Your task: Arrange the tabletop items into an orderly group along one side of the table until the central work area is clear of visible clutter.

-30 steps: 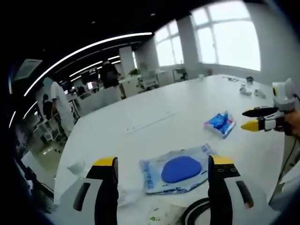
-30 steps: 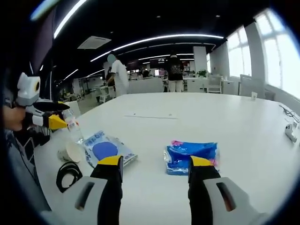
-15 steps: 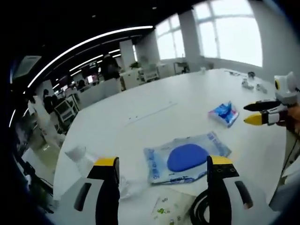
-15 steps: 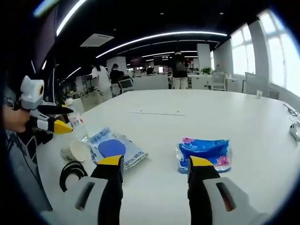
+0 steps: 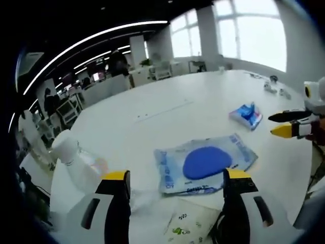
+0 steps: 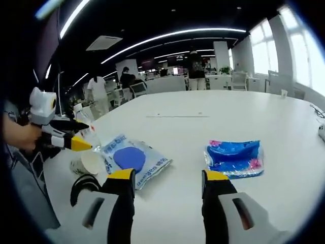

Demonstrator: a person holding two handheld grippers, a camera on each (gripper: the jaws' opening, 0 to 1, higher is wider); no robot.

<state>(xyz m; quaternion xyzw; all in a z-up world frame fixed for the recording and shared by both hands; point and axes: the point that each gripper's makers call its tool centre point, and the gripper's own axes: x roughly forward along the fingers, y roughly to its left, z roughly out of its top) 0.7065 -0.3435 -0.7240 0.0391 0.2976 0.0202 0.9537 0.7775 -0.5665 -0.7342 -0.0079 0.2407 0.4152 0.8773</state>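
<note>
A clear bag with a blue disc inside (image 5: 205, 162) lies flat on the white table (image 5: 152, 127), just beyond my open left gripper (image 5: 176, 175). A plastic bottle (image 5: 76, 162) lies to its left. A printed packet (image 5: 185, 226) and a black cable (image 5: 218, 235) sit under the jaws. The blue tissue packet (image 5: 246, 115) lies farther right, near my right gripper (image 5: 271, 125). In the right gripper view, my open right gripper (image 6: 168, 176) stands before the blue packet (image 6: 234, 157) and the clear bag (image 6: 133, 158). The left gripper (image 6: 90, 135) hovers over a paper cup (image 6: 89, 163) and cable coil (image 6: 84, 184).
Small white items (image 5: 269, 86) sit at the table's far side, and another white item (image 6: 321, 133) lies at the right edge. The bottle (image 6: 84, 124) stands behind the left gripper. People (image 6: 195, 66) stand among desks in the background. The table's near edge runs under both grippers.
The left gripper view has swung so the bottle now shows at its left. The right gripper view has shifted left. The left gripper has sunk toward the cup. Both stay open.
</note>
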